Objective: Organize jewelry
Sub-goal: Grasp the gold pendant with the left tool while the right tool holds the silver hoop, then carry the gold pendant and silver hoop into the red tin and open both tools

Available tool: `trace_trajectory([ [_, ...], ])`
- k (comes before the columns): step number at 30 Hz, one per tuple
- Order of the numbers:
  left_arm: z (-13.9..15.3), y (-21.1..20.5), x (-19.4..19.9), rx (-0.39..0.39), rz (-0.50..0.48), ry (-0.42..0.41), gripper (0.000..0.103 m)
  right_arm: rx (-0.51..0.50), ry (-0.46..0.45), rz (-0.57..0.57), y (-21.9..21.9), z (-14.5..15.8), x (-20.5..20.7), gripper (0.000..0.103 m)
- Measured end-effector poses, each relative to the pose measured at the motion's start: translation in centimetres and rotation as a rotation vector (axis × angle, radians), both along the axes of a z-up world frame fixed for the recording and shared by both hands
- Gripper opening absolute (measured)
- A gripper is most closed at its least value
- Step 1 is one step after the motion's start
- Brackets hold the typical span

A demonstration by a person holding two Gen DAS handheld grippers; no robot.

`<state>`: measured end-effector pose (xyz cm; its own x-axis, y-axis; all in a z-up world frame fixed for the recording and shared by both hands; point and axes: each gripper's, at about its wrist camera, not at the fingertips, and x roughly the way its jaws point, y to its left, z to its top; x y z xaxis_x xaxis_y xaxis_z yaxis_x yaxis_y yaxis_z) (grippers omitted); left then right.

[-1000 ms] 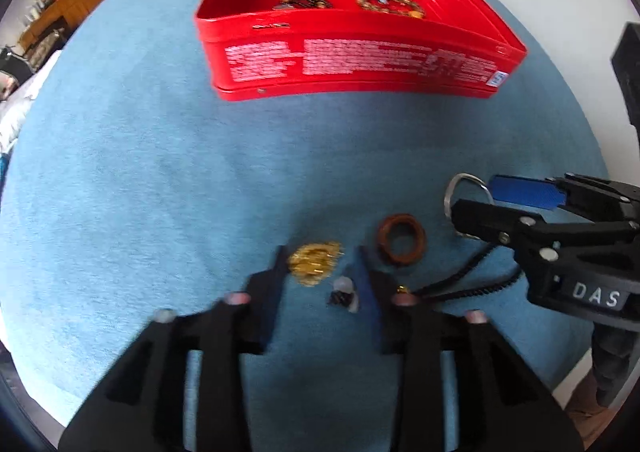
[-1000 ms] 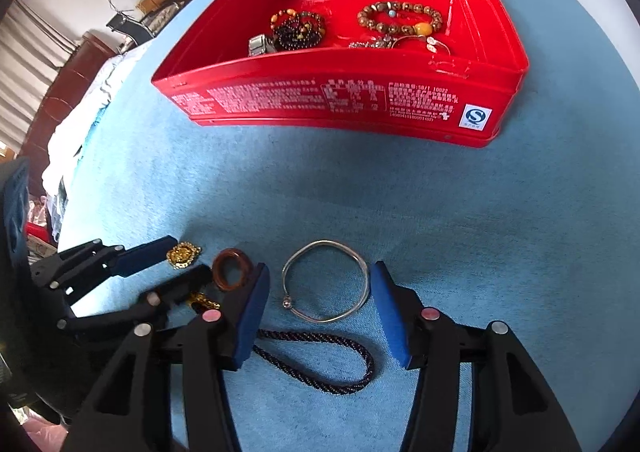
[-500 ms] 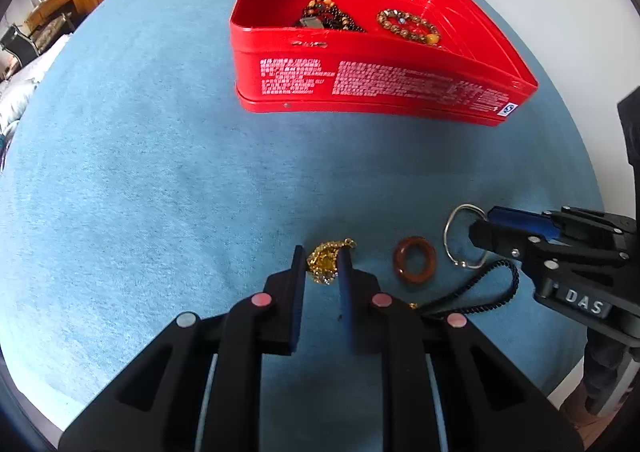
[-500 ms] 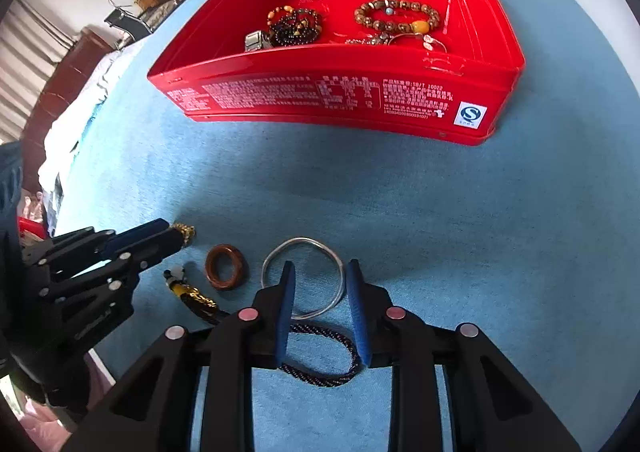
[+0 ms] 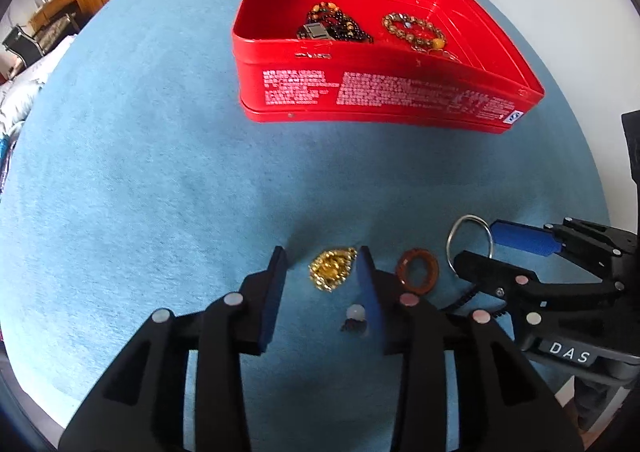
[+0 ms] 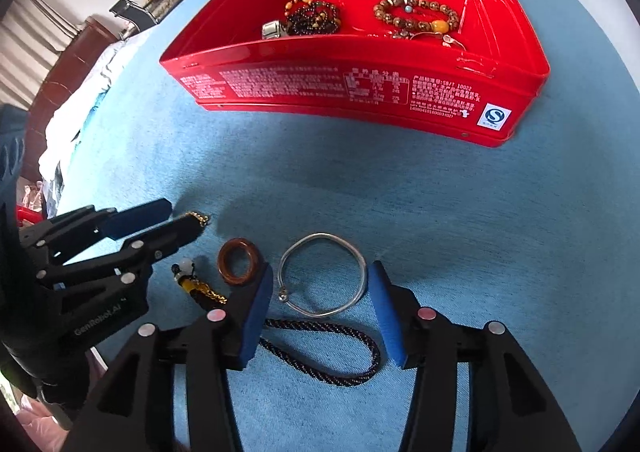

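A gold pendant [image 5: 331, 268] lies on the blue cloth between the open jaws of my left gripper [image 5: 322, 264], untouched. A brown ring [image 5: 417, 270] lies just right of it; it also shows in the right wrist view [image 6: 239, 261]. A silver bangle [image 6: 322, 279] lies between the open jaws of my right gripper [image 6: 320, 284], above a dark braided cord [image 6: 328, 348]. A small white bead charm [image 6: 185, 267] lies beside the ring. The red tin [image 6: 360, 92] at the back holds beaded bracelets [image 6: 416, 18].
The blue cloth [image 5: 160, 172] covers a round table; its edge runs close behind both grippers. The red tin [image 5: 384, 92] stands at the far middle. Wooden furniture and a chair show beyond the table at the upper left.
Both grippers were open, closed to a narrow gap half a second ago, and now stand open again around the same pieces. The pendant and the bangle still lie on the cloth.
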<state>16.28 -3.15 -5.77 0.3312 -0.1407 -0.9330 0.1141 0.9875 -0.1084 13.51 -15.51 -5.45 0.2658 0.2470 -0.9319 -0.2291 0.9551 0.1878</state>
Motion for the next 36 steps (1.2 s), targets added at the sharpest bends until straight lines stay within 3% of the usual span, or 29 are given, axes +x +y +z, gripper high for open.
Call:
trace_trajectory([
  [13,-0.9,-2.2,0.4,0.054,-0.075,-0.002,0.036,0.007,0.002,-0.006,-0.3,0.2,-0.4,0.05],
  [16,-1.1,-2.3,0.6,0.079,-0.08,-0.013,0.023,0.012,0.003,-0.009,-0.5,0.2,-0.4,0.05],
  [20,-1.1,-2.2,0.2,0.085,-0.084,-0.031,0.022,0.011,0.003,-0.01,-0.5,0.3,-0.3,0.05],
  [34,0.4,0.2,-1.0,0.011,-0.041,-0.036,0.022,-0.07,-0.017,0.026,0.6,-0.2,-0.9,0.055],
  [36,0.2,0.3,-1.0,0.006,-0.037,-0.028,0.022,-0.092,-0.028,0.029,0.7,-0.2,-0.9,0.049],
])
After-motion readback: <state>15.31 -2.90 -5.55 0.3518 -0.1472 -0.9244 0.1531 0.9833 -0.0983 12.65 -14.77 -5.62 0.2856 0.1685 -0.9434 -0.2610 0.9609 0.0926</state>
